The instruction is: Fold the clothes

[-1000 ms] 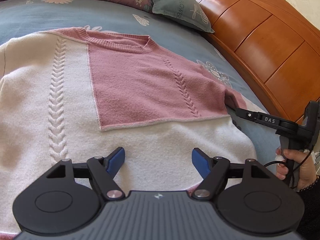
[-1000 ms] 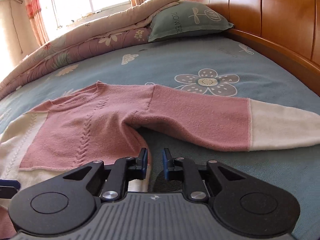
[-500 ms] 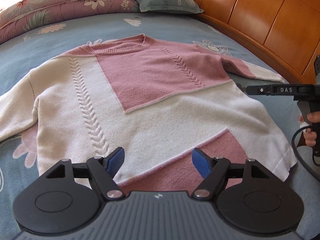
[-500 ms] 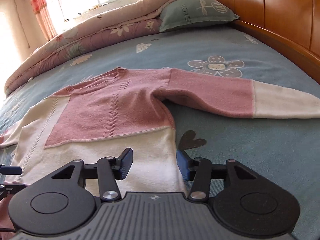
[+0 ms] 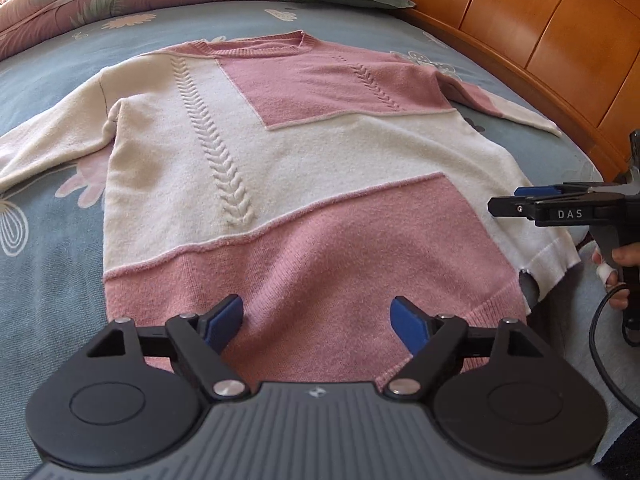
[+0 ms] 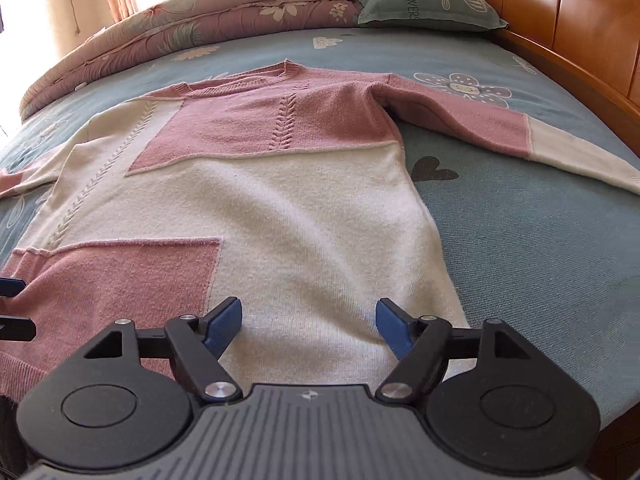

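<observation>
Jaws of both grippers released (just been opening), sweater (image 5: 304, 168) flat, "DAS" on right gripper (image 5: 516, 200), pillow (image 6: 432, 0) "FLOWERS"

1. The sweater (image 5: 304, 168) has pink and cream blocks with leafy knit lines.
2. The sheet (image 6: 520, 216) under the sweater is blue-grey with flowers and hearts.
3. The pillow (image 6: 428, 0) beyond the sweater is grey-green.
4. The headboard (image 5: 560, 40) is orange-brown wood.

Both wrist views low over hem, facing headboard (image 5: 560, 40); share sweater (image 5: 304, 168).
</observation>
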The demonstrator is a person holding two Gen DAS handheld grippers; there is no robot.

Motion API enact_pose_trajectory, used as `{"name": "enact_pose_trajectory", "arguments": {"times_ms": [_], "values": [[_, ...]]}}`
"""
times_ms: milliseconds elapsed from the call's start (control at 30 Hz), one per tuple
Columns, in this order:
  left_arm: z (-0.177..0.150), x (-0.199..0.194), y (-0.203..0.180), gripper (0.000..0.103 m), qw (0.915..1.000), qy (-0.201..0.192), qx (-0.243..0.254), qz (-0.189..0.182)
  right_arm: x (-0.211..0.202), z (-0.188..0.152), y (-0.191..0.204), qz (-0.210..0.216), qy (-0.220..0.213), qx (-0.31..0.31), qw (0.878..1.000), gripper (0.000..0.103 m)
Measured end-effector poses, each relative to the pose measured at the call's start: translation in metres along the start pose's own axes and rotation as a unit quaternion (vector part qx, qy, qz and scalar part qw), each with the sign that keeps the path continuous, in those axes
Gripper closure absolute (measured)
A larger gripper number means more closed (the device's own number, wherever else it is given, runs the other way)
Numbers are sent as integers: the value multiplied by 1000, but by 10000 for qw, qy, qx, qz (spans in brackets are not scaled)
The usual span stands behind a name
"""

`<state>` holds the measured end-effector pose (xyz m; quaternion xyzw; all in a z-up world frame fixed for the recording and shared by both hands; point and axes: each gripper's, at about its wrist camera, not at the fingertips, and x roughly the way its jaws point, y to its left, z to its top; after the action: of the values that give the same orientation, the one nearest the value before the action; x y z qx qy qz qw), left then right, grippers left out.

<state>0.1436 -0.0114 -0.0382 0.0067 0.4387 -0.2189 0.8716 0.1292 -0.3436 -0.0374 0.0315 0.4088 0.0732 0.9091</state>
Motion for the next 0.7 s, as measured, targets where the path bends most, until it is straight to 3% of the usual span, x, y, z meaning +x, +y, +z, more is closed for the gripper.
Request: {"name": "enact_pose_trajectory", "arguments": {"times_ms": [100,133,233,333,367,533,633,700], "values": [[26,2,7,22,9994,-315,-26,173,-1,16,19,251,-203,-233,9992,20],[35,7,9,22,9990,-388,-47,223,2,22,29,294,-280,-404,9984,14],[48,36,22,22,9981,-273,-368,411,19,37,52,358,-356,-754,9959,11],[31,40,24,21,9974,-215,-486,489,42,33,57,328,0,-702,9970,10],[24,40,23,20,9973,-205,-497,499,46,25,55,330,95,-672,9971,1],[-18,8,13,16,9967,-264,-599,480,33,-5,51,369,-294,-719,9963,0],[-18,-1,14,14,9976,-25,-580,380,34,-5,51,301,-374,-669,9966,0],[-9,-4,19,14,9975,-67,-585,403,35,-8,53,230,-483,-650,9965,0]]}}
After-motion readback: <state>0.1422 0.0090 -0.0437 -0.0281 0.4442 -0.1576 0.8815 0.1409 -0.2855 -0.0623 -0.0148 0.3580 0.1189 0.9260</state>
